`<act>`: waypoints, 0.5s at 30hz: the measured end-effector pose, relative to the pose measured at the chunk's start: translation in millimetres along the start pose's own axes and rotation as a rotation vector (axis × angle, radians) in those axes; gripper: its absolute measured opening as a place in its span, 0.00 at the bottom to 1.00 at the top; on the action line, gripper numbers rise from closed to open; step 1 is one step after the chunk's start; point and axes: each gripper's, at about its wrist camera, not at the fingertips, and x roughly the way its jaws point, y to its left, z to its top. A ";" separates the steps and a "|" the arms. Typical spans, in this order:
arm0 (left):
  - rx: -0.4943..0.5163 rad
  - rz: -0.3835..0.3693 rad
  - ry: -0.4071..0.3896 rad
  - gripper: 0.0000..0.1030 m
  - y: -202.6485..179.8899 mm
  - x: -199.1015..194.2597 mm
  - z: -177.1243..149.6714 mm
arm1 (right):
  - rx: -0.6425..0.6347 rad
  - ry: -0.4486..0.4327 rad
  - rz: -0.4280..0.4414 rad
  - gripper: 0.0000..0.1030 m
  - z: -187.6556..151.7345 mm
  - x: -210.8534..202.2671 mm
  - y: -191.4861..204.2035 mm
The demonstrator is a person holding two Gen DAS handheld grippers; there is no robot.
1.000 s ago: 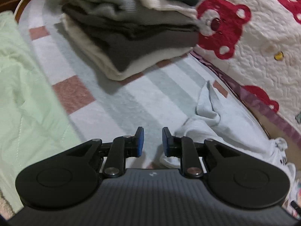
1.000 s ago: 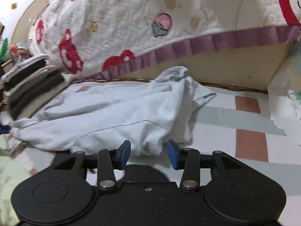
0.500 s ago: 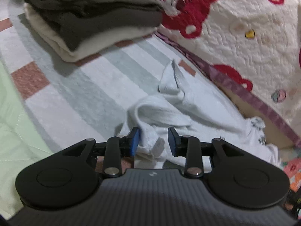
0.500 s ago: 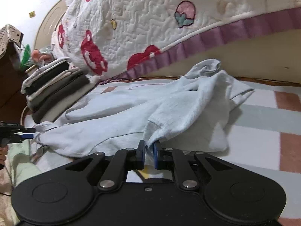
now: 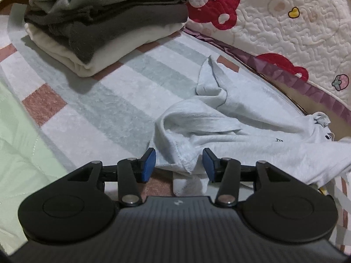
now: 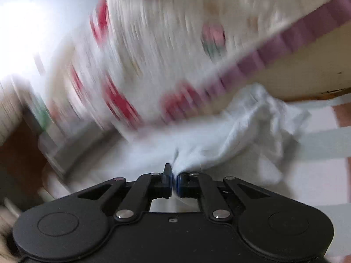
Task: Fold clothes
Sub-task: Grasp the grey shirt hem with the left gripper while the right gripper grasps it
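Observation:
A pale blue garment lies crumpled on the striped blanket. My left gripper is open, its blue pads on either side of a hemmed corner of the garment, not closed on it. My right gripper is shut on a bunched edge of the same garment and holds it raised. The right wrist view is heavily motion-blurred.
A stack of folded grey, dark and cream clothes sits at the far left. A white quilt with red bears and a purple trim hangs along the right, and also shows in the right wrist view. A pale green cloth lies at the left.
My left gripper has opened wider and moved in around the garment's corner. My right gripper, closed on the garment's edge, has lifted and is swinging fast, blurring its view.

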 end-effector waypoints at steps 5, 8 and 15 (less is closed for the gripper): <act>0.025 -0.021 0.016 0.45 -6.1 -0.7 -1.5 | 0.025 -0.014 -0.006 0.04 3.8 -7.5 0.5; 0.054 -0.042 0.029 0.58 -14.6 -0.3 -4.1 | 0.015 0.007 -0.040 0.04 1.3 -6.7 -0.5; 0.149 0.052 0.062 0.42 -24.0 16.0 -7.1 | -0.009 0.055 -0.121 0.05 -4.6 -4.8 -2.9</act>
